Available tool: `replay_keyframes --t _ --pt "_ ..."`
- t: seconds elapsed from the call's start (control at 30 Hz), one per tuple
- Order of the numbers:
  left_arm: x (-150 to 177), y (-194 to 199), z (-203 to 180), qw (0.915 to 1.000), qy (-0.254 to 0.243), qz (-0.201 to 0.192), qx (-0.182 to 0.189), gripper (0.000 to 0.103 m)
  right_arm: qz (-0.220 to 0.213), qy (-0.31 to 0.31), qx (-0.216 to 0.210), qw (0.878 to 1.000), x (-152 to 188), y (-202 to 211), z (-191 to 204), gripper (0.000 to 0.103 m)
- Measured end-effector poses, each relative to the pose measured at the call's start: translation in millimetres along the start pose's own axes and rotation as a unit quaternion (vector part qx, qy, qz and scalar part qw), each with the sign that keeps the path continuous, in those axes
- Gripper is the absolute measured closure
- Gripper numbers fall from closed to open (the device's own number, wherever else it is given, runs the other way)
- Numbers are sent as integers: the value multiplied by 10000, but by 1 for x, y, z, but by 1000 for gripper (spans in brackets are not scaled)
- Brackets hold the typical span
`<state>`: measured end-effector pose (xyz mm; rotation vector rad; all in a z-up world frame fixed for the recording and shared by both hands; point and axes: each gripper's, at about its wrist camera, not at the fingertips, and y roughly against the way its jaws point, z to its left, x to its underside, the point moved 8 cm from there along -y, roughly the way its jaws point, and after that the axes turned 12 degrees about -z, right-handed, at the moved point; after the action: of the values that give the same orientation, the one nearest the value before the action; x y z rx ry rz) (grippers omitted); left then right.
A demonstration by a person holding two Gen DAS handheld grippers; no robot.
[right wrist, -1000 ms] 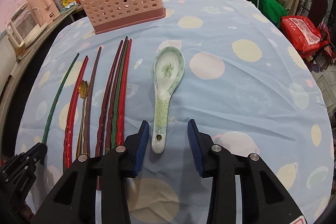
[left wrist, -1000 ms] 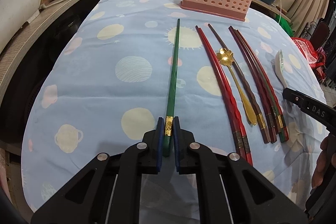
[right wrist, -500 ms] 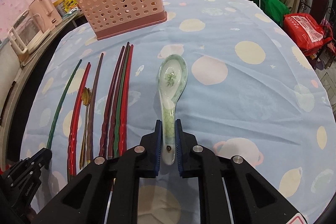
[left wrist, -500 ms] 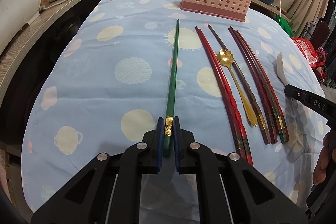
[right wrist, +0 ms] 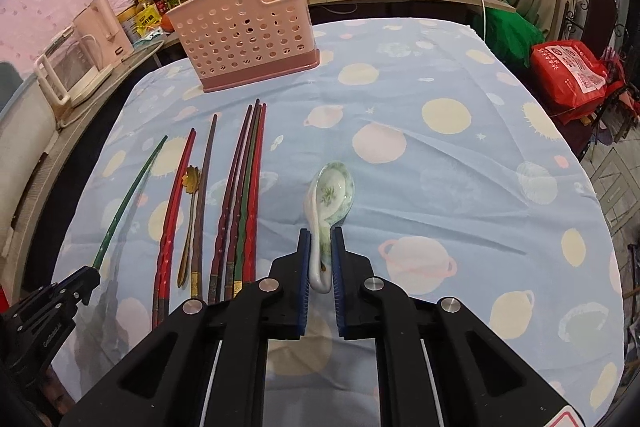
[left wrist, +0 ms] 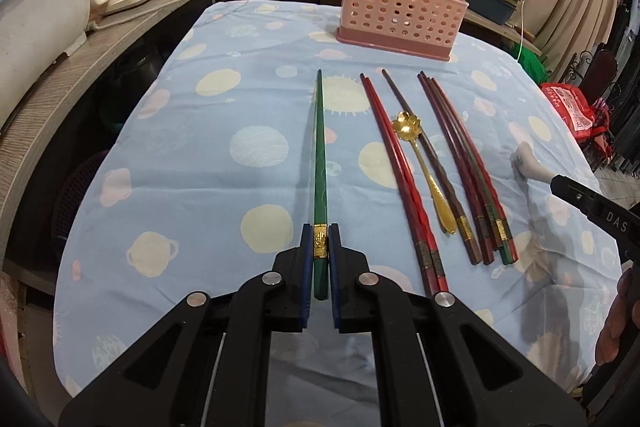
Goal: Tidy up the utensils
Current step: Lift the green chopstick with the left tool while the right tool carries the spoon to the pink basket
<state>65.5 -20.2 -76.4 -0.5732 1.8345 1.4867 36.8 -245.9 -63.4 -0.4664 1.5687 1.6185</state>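
Nothing appears to be in the pink basket at 12 o'clock yet. Left gripper clamps the green chopstick; right gripper clamps the ceramic spoon. Other chopsticks and the gold spoon remain on the cloth.

a green chopstick points to 12 o'clock, toward the pink holder. red and brown chopsticks (plus a gold spoon) lie at its 3 o'clock; the ceramic spoon tilts up.
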Motion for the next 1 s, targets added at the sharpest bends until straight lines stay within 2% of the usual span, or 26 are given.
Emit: replay_keyframes --t 0.27,0.67,1.0 --pt "-14 26 -5 9996 -9 -289 41 96 -256 -17 -109 9996 -10 26 2 96" --pt "-40 49 -13 9987 -10 -485 130 96 -468 -53 -230 9986 -25 46 2 97" --pt "-86 65 -10 9960 39 -880 140 96 -544 -135 -358 9978 -39 49 5 97"
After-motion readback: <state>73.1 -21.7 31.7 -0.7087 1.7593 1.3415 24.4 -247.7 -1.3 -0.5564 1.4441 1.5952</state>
